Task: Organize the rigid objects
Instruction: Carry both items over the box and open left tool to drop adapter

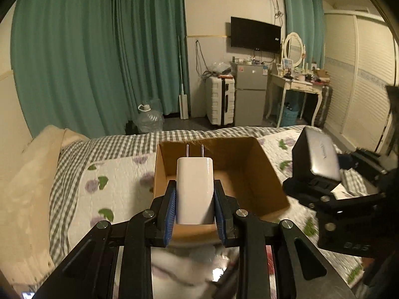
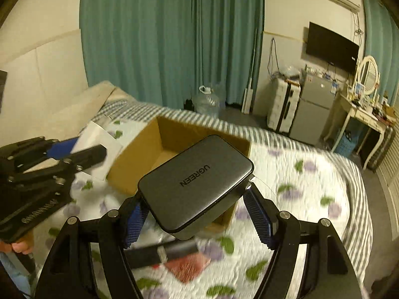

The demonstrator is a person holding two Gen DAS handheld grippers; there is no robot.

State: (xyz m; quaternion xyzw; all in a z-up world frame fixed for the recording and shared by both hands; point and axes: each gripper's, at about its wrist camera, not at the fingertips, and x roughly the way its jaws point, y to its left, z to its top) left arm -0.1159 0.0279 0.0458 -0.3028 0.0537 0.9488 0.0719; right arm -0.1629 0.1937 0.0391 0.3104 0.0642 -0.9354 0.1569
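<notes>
- Two handheld grippers hover above a bed (image 1: 117, 174) covered by a white quilt printed with purple flowers and green leaves, over a grey-and-white checked sheet.
- Teal curtains (image 1: 99, 49) hang behind the bed; a wall-mounted television (image 1: 255, 35), a white suitcase (image 1: 220, 101) and a small grey fridge (image 1: 249, 94) stand along the far wall.
- An open cardboard box (image 1: 264, 172) sits on the quilt, its top facing up; the part of its floor that shows is bare.
- The right gripper (image 2: 197, 214) shows black arms and blue ribbed finger pads (image 2: 259, 219). Its jaws are closed on a dark grey UGREEN charger block (image 2: 194, 184), held tilted, with the printed face turned up toward the camera. From the right wrist view the block sits in front of the box's near wall and overlaps its opening.
- The left gripper (image 1: 195, 209) has the same black arms and blue pads (image 1: 170, 211). Its jaws clamp the sides of a white wall charger (image 1: 194, 189), held upright with its two metal prongs (image 1: 195, 151) pointing away from the camera. From the left wrist view this charger lines up with the box's near edge and interior.
- Below the right gripper, blurred on the quilt, lie a dark bar-shaped object (image 2: 159, 251) and something red (image 2: 189, 266); neither can be identified.
</notes>
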